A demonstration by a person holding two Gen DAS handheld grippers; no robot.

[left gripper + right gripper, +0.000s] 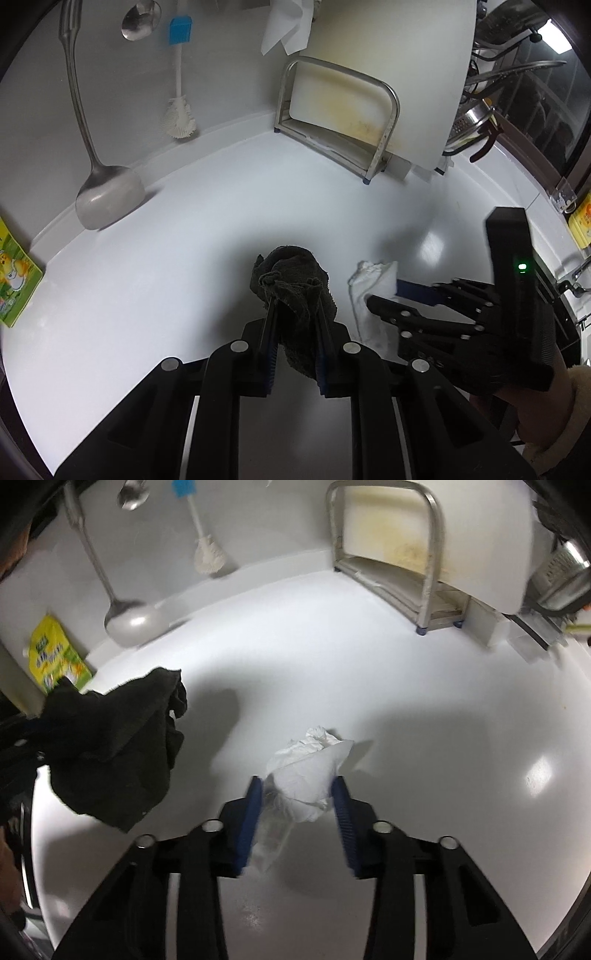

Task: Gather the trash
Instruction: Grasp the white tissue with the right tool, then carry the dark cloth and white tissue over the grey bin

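Over the middle of the white counter [369, 672], away from its back edge, the right gripper [297, 794] closes around crumpled white tissue [306, 775], the trash to collect. Beside it, the left gripper [293, 314] pinches a dark cloth [291, 291], probably for wiping.

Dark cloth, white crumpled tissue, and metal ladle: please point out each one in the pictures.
dark cloth [291, 291]: left wrist view, on its bunched upper fold.
white crumpled tissue [310, 775]: right wrist view, on its smooth middle.
metal ladle [109, 199]: left wrist view, on its bowl.
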